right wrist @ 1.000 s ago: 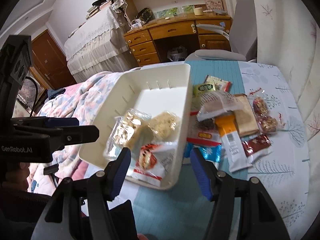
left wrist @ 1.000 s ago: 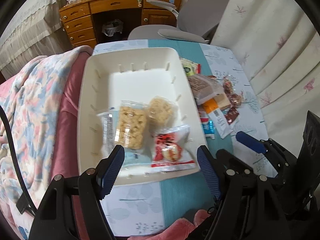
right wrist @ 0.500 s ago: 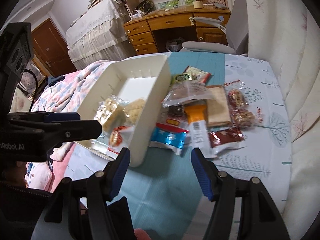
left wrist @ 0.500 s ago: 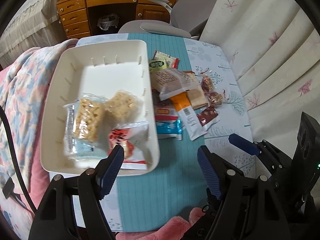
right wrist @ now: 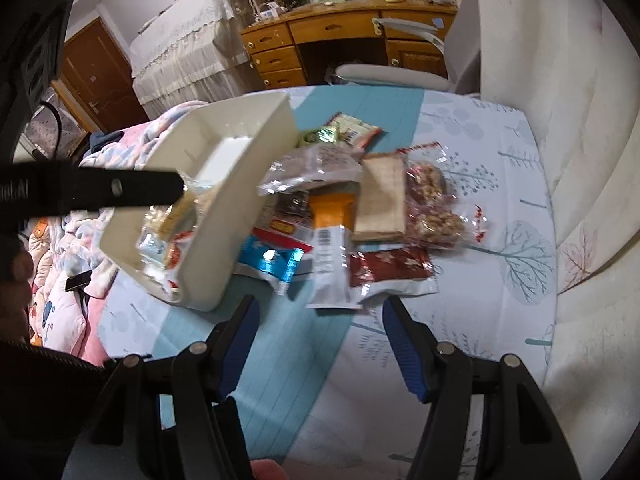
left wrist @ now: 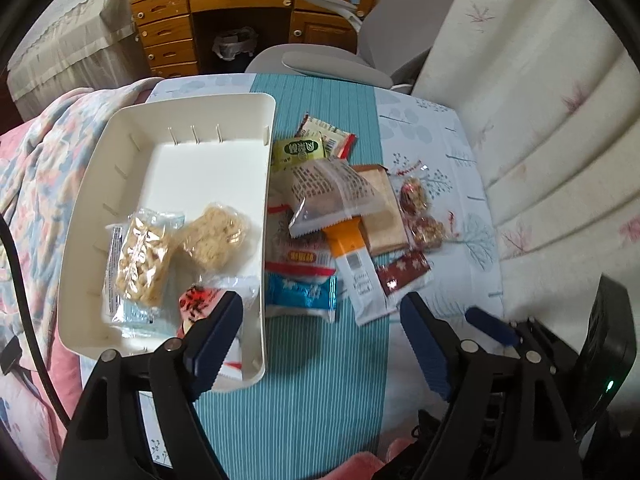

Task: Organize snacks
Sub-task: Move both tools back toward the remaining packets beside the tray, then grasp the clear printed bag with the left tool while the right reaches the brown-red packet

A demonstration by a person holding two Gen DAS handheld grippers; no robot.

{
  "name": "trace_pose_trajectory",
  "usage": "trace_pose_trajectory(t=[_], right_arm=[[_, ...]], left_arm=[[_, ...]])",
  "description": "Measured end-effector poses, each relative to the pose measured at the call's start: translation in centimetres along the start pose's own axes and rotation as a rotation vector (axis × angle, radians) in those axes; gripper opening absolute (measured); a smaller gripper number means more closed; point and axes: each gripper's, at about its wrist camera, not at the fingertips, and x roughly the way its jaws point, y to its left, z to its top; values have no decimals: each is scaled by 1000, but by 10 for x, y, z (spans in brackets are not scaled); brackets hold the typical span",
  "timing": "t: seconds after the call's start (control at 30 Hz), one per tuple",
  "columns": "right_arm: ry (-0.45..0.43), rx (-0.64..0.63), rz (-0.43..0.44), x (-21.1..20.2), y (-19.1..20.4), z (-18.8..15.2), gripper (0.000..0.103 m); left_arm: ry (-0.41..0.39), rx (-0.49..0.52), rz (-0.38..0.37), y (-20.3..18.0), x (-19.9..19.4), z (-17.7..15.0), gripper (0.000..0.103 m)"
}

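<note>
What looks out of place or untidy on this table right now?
Most snacks are outside the white bin. They lie in a loose heap on the tablecloth beside it, overlapping: a clear bag rests across an orange and white packet. Nothing looks spilled or torn.

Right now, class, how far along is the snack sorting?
Done: three or four packets lie in the white bin. In hand: nothing; the left gripper, jaws opening, and the right gripper are both empty. Left: the pile beside the bin, including the blue packet and the orange-and-white packet.
</note>
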Motion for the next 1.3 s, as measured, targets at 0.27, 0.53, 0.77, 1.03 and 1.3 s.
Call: trace_pose_trajectory(t=[0.27, 0.53, 0.77, 1.03, 1.3], right_arm=[[17, 31, -22, 25, -25, 0, 64], [5, 7, -44, 49, -35, 5, 64], [1, -22, -50, 71, -40, 11, 64], [35, -75, -50, 90, -40, 10, 64], [59, -119, -57, 102, -37, 9, 64]], left_arm=[[88, -73, 14, -4, 31, 43, 83], [175, -96, 50, -11, 62, 86, 83], [287, -93, 101, -13, 102, 102, 83], [349, -75, 126, -18, 132, 106, 83], [372, -38, 189, -30, 155, 112, 83]])
